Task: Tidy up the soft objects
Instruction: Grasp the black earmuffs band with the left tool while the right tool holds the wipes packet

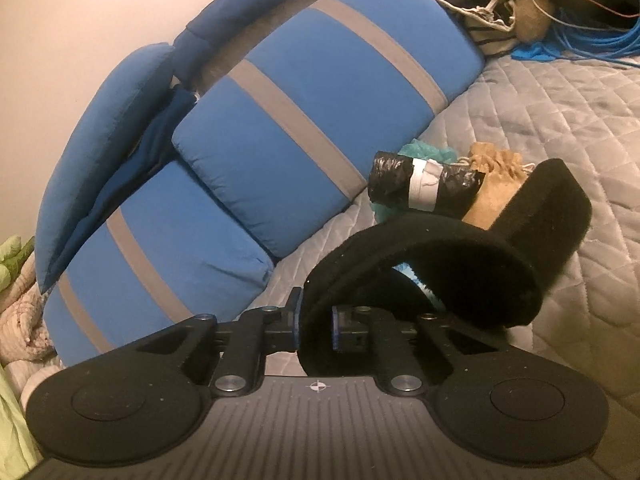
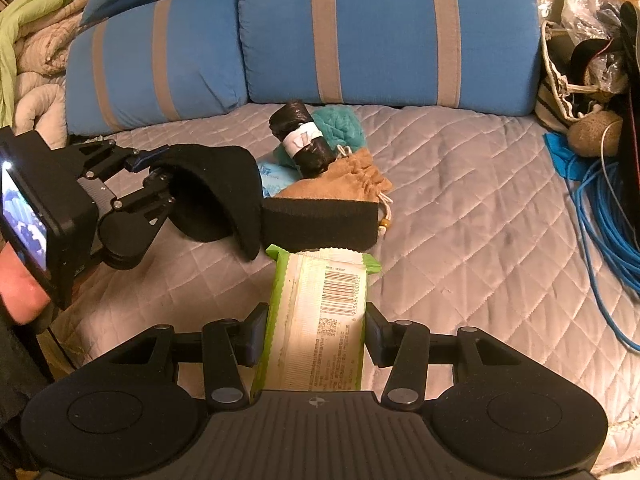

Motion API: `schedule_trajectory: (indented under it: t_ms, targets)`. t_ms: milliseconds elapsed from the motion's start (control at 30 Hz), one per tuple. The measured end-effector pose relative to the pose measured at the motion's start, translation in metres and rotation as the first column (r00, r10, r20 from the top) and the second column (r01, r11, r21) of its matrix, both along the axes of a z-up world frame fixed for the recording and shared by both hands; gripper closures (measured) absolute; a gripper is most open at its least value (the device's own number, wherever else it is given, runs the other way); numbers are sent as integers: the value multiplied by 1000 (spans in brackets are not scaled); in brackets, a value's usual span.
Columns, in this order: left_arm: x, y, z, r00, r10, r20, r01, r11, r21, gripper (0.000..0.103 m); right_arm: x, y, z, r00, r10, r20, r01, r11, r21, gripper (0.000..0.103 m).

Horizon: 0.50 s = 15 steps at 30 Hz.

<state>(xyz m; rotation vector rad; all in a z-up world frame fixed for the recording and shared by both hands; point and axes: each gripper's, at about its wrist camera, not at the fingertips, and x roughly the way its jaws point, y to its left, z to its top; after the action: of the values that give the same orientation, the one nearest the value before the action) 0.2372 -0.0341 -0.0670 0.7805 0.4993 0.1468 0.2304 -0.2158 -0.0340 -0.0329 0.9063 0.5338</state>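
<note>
Soft objects are seen gathered on a grey quilted bedspread [image 2: 460, 184], in front of two blue cushions with grey stripes [image 2: 384, 32] that are propped along the back. A black foam strap [image 1: 460, 256], curved into a loop with a thick padded end, is gripped by the left gripper [image 1: 316, 320], whose fingers are closed narrowly on the near edge of the band. In the right wrist view the same strap [image 2: 320, 220] is held just above the bedspread by the left gripper [image 2: 156, 168], with its padded end stretched toward the pile of items. A green-edged pack of tissues [image 2: 320, 320], printed with a barcode, is clamped lengthwise between the fingers of the right gripper [image 2: 316, 330], and its far end is touching or just under the strap's padded block. Behind the strap, a black roll of bin bags with a white band [image 2: 304, 144] is laid against a teal bundle [image 2: 340, 124] and on a tan drawstring pouch [image 2: 352, 180]; a light blue packet [image 2: 270, 178] is partly hidden beside them. To the right, a coil of blue cable [image 2: 608, 216] is spread on the bedspread near a striped bag of clutter [image 2: 560, 92]. At the left edge, a cream and green blanket [image 2: 36, 40] is heaped beside the cushions.
</note>
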Motion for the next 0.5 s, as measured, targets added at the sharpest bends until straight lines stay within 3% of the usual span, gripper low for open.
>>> schedule_trajectory:
  t_ms: [167, 500]
  targets:
    - [-4, 3, 6, 1000, 3, 9, -2, 1000, -29, 93, 0, 0, -1, 1000, -5, 2, 5, 1000, 0, 52]
    - [-12, 14, 30, 999, 47, 21, -42, 983, -181, 93, -3, -3, 1, 999, -30, 11, 30, 999, 12, 52]
